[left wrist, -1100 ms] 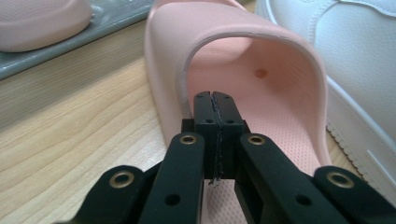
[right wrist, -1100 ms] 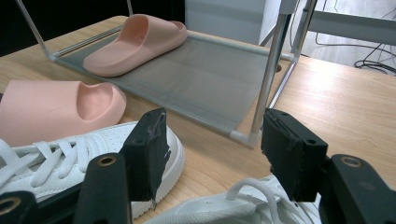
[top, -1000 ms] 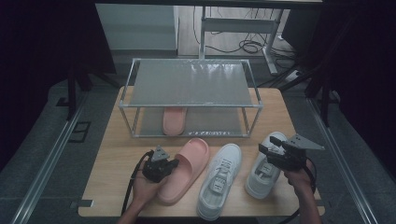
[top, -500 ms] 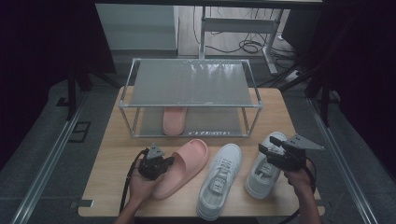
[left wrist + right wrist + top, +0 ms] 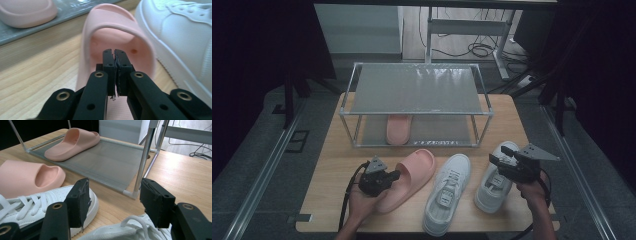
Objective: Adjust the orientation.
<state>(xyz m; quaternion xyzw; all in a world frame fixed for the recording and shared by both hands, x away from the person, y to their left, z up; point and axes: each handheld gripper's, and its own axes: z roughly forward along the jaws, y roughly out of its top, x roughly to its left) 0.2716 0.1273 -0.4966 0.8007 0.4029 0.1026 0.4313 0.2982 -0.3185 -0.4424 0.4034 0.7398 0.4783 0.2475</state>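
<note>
The left gripper [image 5: 388, 176] lies low over the table [image 5: 332, 165] near its front left corner, its jaws pressed together with nothing between them. In the left gripper view the 2 black pads meet in a thin seam right at the mouth of the pink slipper [image 5: 117, 37], pointing into the hollow under its strap. From the high view this slipper [image 5: 409, 180] lies slanted on the wood, toe toward the rack, heel toward the front edge, with the person's left hand [image 5: 362, 202] cupped under the gripper body just beside the heel end.

The right gripper [image 5: 502, 165] hovers above the right white sneaker [image 5: 492, 187] near the front right corner, held by the right hand [image 5: 532, 187]. Its jaws stand wide apart — in the right gripper view the gap between the pads shows the rack's corner post and bare wood, and the sneaker's laces [image 5: 130, 225] lie below, not gripped.

A 2nd white sneaker [image 5: 446, 192] lies between the pink slipper and the right sneaker, close beside both, its heel at the front edge.

The wire shoe rack [image 5: 417, 112] stands at the middle of the table toward the far edge, 2 shelves high. On its lower shelf sits the other pink slipper [image 5: 398, 129], left of centre, toe pointing toward the person — apart from everything on the wood.
</note>
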